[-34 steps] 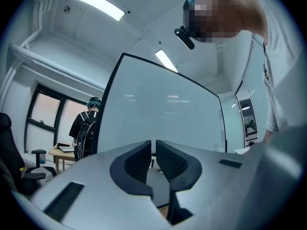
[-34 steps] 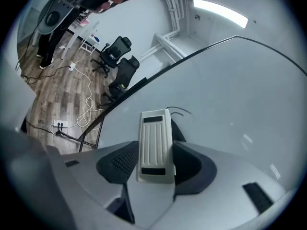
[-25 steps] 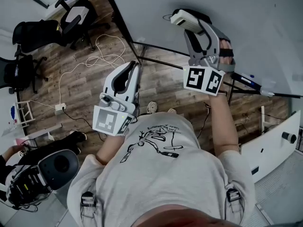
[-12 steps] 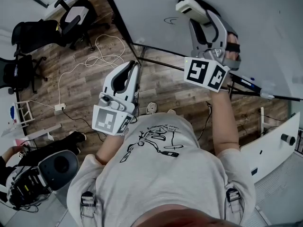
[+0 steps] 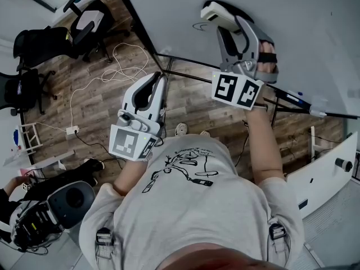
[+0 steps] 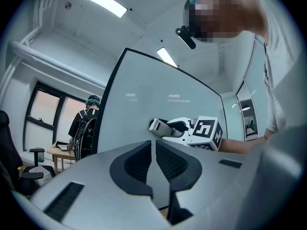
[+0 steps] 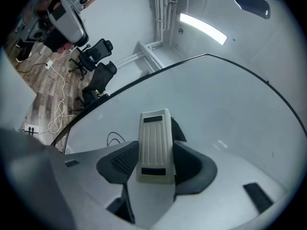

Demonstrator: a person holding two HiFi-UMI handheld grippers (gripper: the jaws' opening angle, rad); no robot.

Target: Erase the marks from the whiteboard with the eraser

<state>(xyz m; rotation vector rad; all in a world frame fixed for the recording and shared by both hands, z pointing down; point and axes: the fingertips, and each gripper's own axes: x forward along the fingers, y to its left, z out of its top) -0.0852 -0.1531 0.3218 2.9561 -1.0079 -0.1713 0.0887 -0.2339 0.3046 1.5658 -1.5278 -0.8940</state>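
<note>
The eraser's [image 7: 155, 147] working face is hidden: only its pale ribbed back shows in the right gripper view, so whether it touches the whiteboard [image 5: 292, 32] cannot be read there. In the head view it lies at 12 o'clock, flat toward the board. The right hand-held gripper [image 5: 226, 22] is clamped on it, one jaw on each long side. One mark is visible, a small looped scribble [image 5: 199, 26] just at 9 o'clock of the eraser. In the right gripper view its lower part is cut off by the gripper body.

The left hand-held gripper [image 5: 159, 79] hangs lower, near the middle of the head view, well apart from the board. Its jaws are closed to a thin slit with nothing between them. There are two marker cubes, one per gripper: the left [image 5: 134, 142] and the right [image 5: 236, 90].

At 3 o'clock a thin dark object [image 5: 292, 98] lies along the board's lower rail, too small to name. At 10 o'clock, three dark office chairs stand on the wood floor [image 5: 101, 103], the one [image 5: 17, 89] at 9 o'clock clipped by the frame edge. One white cable [image 5: 107, 72] loops across the boards to a power strip [image 5: 71, 130].

At 9 o'clock in the left gripper view, a second person [image 6: 86, 123] stands past the board's dark edge, partly hidden by it.
</note>
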